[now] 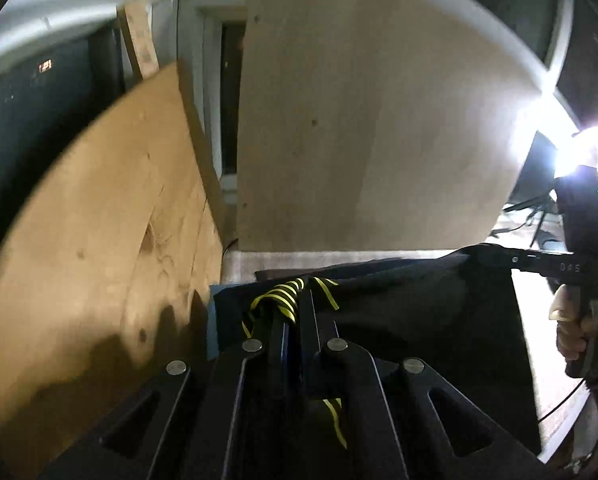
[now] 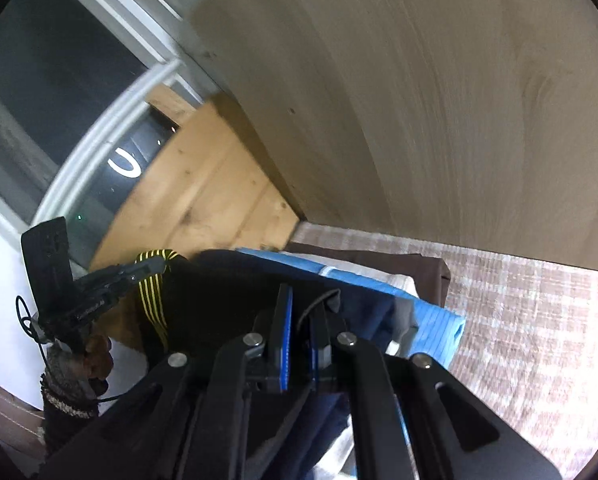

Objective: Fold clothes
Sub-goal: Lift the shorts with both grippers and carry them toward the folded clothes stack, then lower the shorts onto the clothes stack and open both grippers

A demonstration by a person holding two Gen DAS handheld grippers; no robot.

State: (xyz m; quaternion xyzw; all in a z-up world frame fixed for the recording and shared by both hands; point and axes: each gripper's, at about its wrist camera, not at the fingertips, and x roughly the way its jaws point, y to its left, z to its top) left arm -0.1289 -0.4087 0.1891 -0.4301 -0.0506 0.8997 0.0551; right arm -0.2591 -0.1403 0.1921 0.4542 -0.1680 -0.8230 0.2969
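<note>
My left gripper [image 1: 295, 300] is clenched on the yellow-striped trim [image 1: 283, 294] of the dark garment [image 1: 411, 304]; my right gripper [image 2: 303, 312], at three o'clock, pinches its opposite edge above the folded stack [image 2: 431, 316].

Dark garment [image 1: 399, 304] with yellow-striped trim [image 1: 283, 296] hangs stretched, lifted.

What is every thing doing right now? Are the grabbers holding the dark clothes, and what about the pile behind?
left hand-held gripper: shut on the dark garment's yellow-striped edge.
right hand-held gripper: shut on the dark garment's other edge.
dark garment: lifted, stretched between both grippers.
blue cloth: folded, lying in the pile.
brown cloth: lying flat at the back of the pile.
checked table cover: spread flat.
</note>
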